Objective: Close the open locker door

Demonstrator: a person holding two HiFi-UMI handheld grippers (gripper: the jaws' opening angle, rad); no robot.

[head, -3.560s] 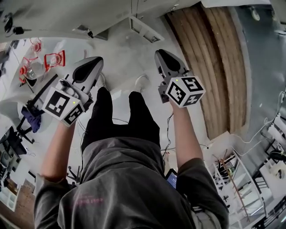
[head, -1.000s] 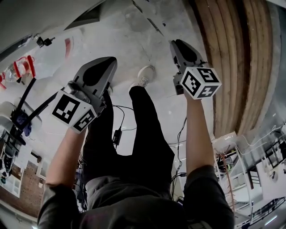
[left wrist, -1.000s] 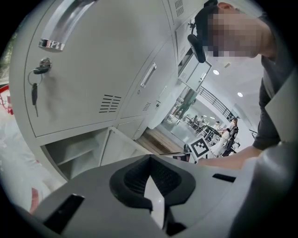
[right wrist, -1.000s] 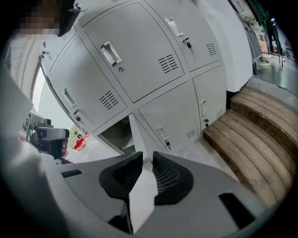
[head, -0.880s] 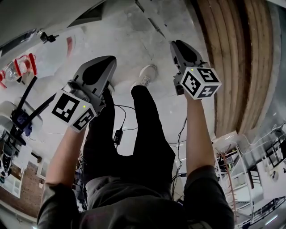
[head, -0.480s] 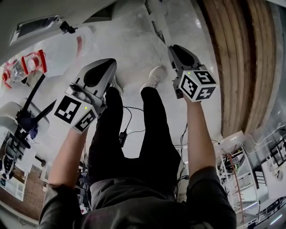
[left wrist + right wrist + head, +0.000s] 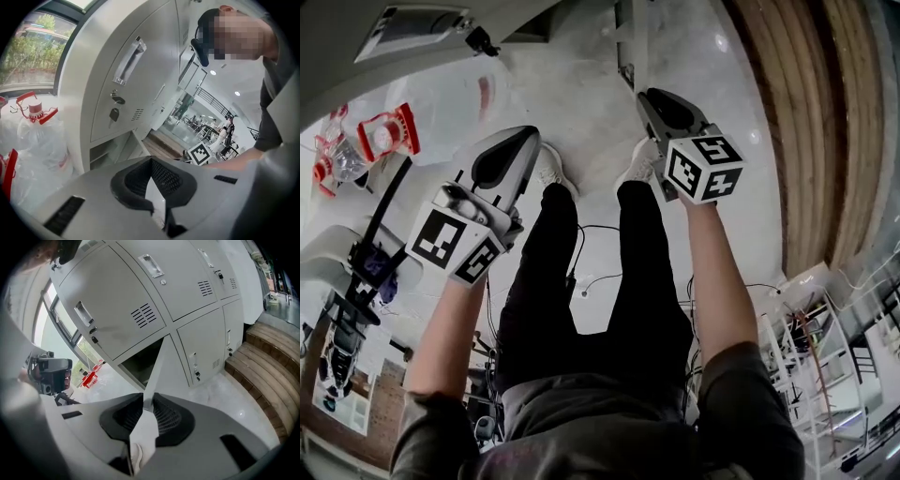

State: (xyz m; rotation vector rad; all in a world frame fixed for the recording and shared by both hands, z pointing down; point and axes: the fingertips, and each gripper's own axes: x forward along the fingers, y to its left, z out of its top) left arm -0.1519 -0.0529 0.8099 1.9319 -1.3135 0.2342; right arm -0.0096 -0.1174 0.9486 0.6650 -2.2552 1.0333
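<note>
- Open locker point(image 7: 139, 361) sits in the bottom row of the grey lockers point(image 7: 136, 296). Its inside is dark and I can make out nothing stored in it.
- Door point(image 7: 161, 366) stands swung out towards me, seen nearly edge-on. Its near edge lines up with the right gripper point(image 7: 146, 401).
- Right gripper: jaws a narrow slit apart, clamping nothing. The door edge lies just past the tips, and I cannot tell whether it touches them.
- Left gripper point(image 7: 150, 164): tips together, nothing held. It is raised well left of the door.
- Clear jugs point(image 7: 35, 136) with red handles stand on the floor by the window, left of the lockers. I cannot tell how full they are.
- A key point(image 7: 114, 114) hangs in the lock of a shut door above, seen in the left gripper view.
- Below that keyed door there is a recess, half hidden behind the left gripper's body. Its contents are not readable.
- Wooden steps point(image 7: 272, 376) lie right of the lockers, cut off by the frame edge.
- A white shoe point(image 7: 136, 455) shows through the right jaws' slit.
- In the head view the lockers are mostly cut off at the top edge.
</note>
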